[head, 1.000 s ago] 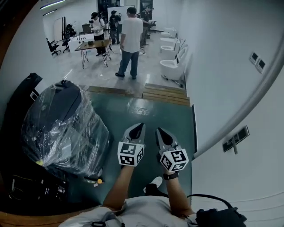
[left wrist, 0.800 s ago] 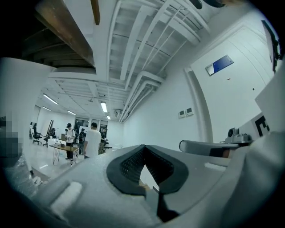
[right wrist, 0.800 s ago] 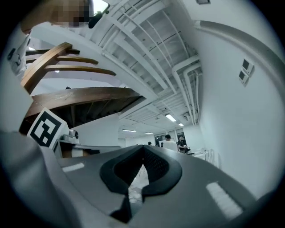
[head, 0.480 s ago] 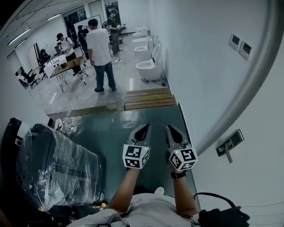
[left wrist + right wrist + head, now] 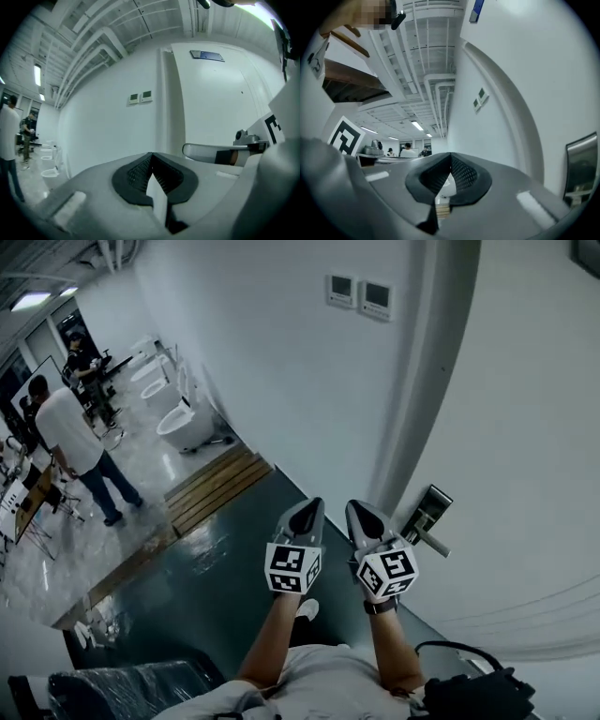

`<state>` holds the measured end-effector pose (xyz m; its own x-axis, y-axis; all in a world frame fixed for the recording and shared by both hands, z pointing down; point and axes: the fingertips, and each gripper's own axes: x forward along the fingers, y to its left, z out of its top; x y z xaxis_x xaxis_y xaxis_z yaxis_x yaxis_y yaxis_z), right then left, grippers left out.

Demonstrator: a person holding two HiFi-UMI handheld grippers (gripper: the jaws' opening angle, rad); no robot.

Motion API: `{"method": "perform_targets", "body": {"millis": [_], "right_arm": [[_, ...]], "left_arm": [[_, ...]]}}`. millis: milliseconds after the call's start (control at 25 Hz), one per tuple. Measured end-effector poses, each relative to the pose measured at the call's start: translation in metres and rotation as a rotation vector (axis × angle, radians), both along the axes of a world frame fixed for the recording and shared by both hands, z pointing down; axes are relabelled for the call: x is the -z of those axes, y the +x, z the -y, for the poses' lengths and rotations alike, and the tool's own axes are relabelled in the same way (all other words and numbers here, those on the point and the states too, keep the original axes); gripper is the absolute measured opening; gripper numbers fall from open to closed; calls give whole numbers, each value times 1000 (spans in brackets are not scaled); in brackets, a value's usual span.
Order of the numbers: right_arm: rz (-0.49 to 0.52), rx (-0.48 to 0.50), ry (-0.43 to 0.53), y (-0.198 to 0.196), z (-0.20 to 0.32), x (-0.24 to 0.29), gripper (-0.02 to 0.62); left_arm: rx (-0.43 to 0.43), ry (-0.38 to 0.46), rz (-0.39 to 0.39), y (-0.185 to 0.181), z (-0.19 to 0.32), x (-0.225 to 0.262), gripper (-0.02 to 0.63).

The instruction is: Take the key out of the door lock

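Key not discernible at this size. We record the door lock (image 5: 427,510) as a dark, metallic, rectangular plate with a slim lever handle (image 5: 429,541). It sits on the smooth white door (image 5: 525,456), near the right gripper and to its right.

- At far left, a person in a white shirt (image 5: 66,430) stands on the pale glossy floor.
- Beside that person are rounded white toilets (image 5: 178,424), then a slatted wooden platform (image 5: 216,486).
- Bottom left is a bundle wrapped in crinkled plastic film (image 5: 122,694).
- The left gripper (image 5: 308,507) has grey tapered jaws with ribbed black pads, pressed together on nothing.
- The right gripper (image 5: 360,511) is built alike, and its jaws also meet with nothing between them.

Against the earlier frames, our view has swung toward the door. The lock plate has come in from the right margin, the wrapped bundle has slid to the corner, and the person has shifted to the left edge. Both grippers remain closed, side by side.
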<state>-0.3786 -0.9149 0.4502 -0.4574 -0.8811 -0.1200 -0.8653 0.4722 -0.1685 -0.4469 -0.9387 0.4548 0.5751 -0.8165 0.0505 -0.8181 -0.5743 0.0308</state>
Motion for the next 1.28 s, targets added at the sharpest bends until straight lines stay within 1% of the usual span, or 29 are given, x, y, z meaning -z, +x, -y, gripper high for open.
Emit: {"method": "perform_targets", "body": {"millis": [80,160,240,280,360,520,600,720,800,880,1000,1120,1200,1280], "right_arm": [[-18,-87,23,22,16,14,6],[-55,-180,66,44,22,34,6],[-81,-302,91,69,23,48,6],[-87,-362,88,82,23,50,6],[-89,-458,68,105,23,50,6],[-105,-611,40,133,16,45,6],[-109,-685,24,141,4,42,6],[-119,-792,-23,146,-30,34,6],[-124,-847,-49,152,-51,30,6],[-117,-876,-66,160,-63,25,6],[-82,-899,-98,165,-74,8,6],[-49,-917,-148,167,-82,-13,6],[-28,-919,-187,170,-87,-30,6],[14,-920,-230,172,-93,-50,6]], "left_arm": [[-99,25,-10,28,28,13,0],[-201,59,-33,57,51,32,2],[-309,77,-63,86,66,47,2],[-363,78,-75,100,69,51,2],[-469,79,-76,125,69,52,2],[-667,88,-35,163,60,41,2],[-747,84,-32,176,53,38,2],[-872,88,-9,190,37,36,3],[-914,90,-3,202,34,39,106],[-925,91,5,216,36,41,134],[-928,81,-3,232,37,38,141],[-902,61,-8,241,41,29,140],[-889,33,-11,248,45,21,140],[-891,14,4,253,44,10,140]]}}
